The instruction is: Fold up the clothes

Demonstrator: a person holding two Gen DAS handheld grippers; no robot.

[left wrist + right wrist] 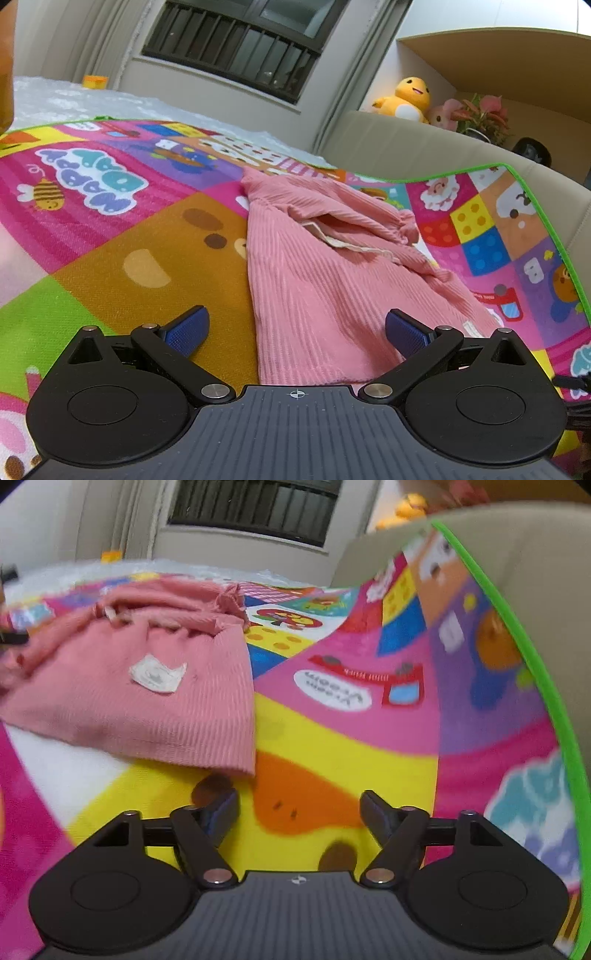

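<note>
Right now I have both tools low over the play mat, each spread wide with nothing between its fingers. My left gripper sits at the near hem of the pink ribbed garment, which runs straight ahead of it; the cloth's left edge falls between the fingers and the right finger lies over or just above the fabric. My right gripper hovers over bare mat, with the garment ahead and to its left, its near corner just beyond the left finger. A small white label shows on the cloth there.

As for progress, I judge the garment only partly tidy: the near part lies fairly flat, but the far end is bunched and rumpled, with a pale inner band showing. It could be a piece lying loosely doubled or one midway through folding; I cannot tell which. A neat, squared fold is not there.
</note>
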